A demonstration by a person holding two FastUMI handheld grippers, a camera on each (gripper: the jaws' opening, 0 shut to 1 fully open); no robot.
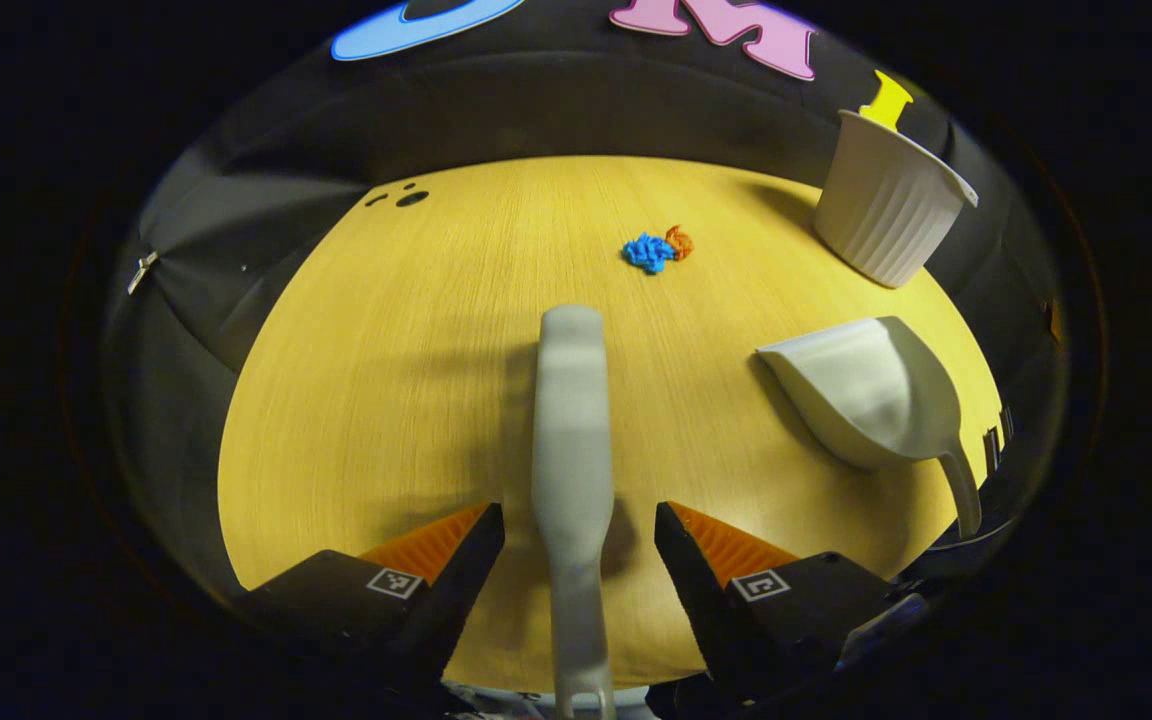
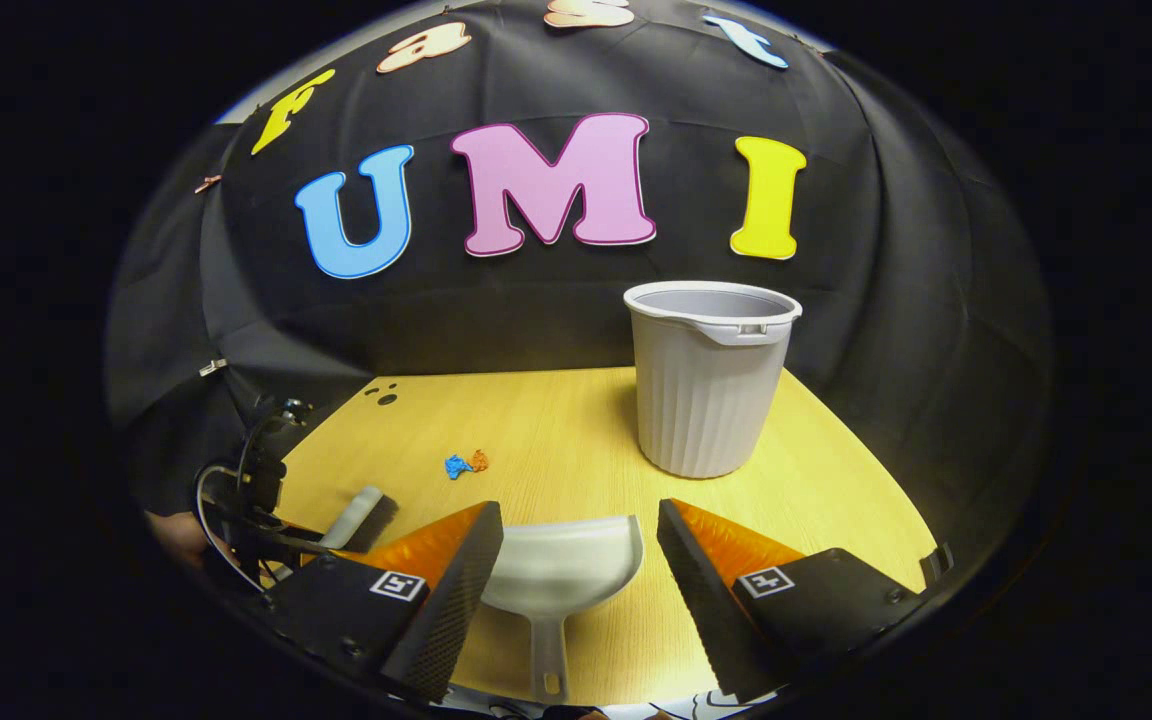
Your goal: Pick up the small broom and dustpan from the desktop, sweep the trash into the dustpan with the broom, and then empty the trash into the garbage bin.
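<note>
The left claw stands open around the broom at bottom centre; dustpan right, on the counter.

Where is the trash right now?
In the left gripper view, the trash lies on the desktop beyond the broom, left of the garbage bin.

No word, brand or number can be read on any object here. The only signs are small square black-and-white coded markers, patterns rather than text. The left gripper carries one marker on the upper face of one finger and a second marker on the other finger. The right gripper carries the same pair, a third marker and a fourth marker, one on each finger; their patterns are too small to make out
</note>
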